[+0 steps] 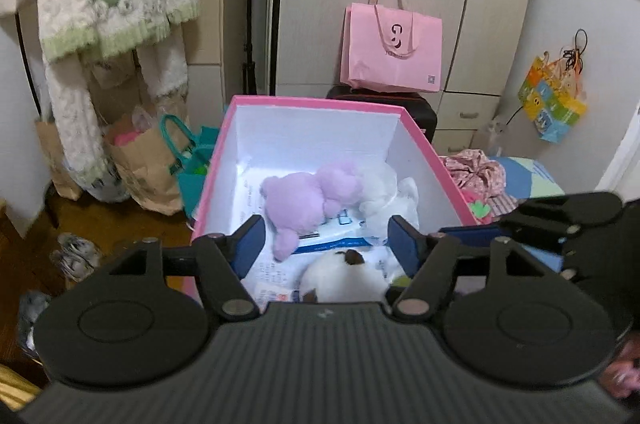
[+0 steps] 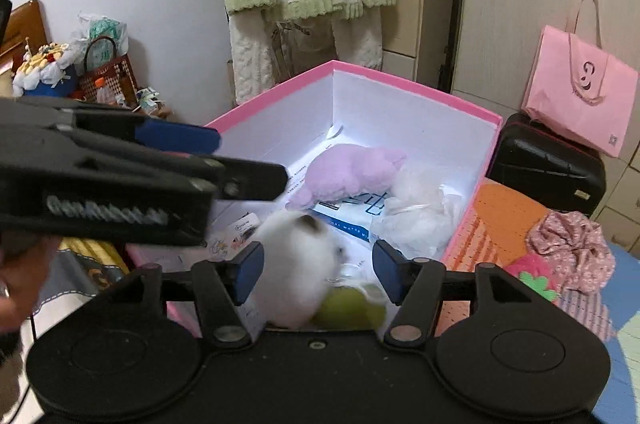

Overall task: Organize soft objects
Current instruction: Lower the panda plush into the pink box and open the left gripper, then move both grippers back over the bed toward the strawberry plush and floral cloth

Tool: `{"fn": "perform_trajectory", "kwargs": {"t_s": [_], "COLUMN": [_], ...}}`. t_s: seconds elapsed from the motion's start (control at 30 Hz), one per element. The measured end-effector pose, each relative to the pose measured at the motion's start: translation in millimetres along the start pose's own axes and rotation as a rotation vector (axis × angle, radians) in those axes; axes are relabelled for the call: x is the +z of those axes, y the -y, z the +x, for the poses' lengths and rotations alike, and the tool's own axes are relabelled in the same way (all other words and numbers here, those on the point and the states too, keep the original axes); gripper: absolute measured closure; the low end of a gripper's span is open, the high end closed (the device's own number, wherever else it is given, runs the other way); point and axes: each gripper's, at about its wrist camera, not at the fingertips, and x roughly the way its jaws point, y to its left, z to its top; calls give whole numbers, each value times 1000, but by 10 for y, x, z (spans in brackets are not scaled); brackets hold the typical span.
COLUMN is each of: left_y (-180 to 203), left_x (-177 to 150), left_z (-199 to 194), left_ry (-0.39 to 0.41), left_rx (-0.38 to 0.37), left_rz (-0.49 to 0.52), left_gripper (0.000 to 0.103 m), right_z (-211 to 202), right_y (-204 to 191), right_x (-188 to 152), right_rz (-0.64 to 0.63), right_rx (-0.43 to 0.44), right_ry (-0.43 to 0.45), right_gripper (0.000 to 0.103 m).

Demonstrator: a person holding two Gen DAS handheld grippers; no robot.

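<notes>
A pink box [image 1: 320,101] with white inner walls holds a purple plush [image 1: 304,200], a white plush with dark ears [image 1: 344,278] and a white crumpled bag [image 1: 394,192]. My left gripper [image 1: 325,240] is open and empty above the box's near end. My right gripper [image 2: 318,264] is open; the white plush [image 2: 298,260], blurred, with a green ball [image 2: 348,310] beside it, lies between and below its fingers. The purple plush [image 2: 348,170] lies farther back. The left gripper [image 2: 180,160] crosses the right wrist view from the left.
A pink floral cloth [image 2: 572,248] and a pink-green soft item [image 2: 534,274] lie on the colourful mat right of the box. A black case [image 2: 548,164] with a pink bag [image 1: 394,50] stands behind. Paper bags [image 1: 140,164] sit on the floor left.
</notes>
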Motion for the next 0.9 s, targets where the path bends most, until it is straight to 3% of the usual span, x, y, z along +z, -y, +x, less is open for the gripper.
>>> {"fn": "perform_trajectory", "kwargs": {"t_s": [0.53, 0.9], "left_y": [282, 635], "left_x": [-115, -197], "left_z": [-888, -1219], "left_ry": [55, 69], "left_rx": [-35, -46], "left_rz": [126, 196], "left_gripper": [25, 22], "right_z": [-663, -1153], "right_y": [-201, -166], "right_x": [-143, -363], "right_rz": [-24, -21], "right_rx": [-8, -6], "right_ry": [22, 54], "right_gripper": [37, 33]}}
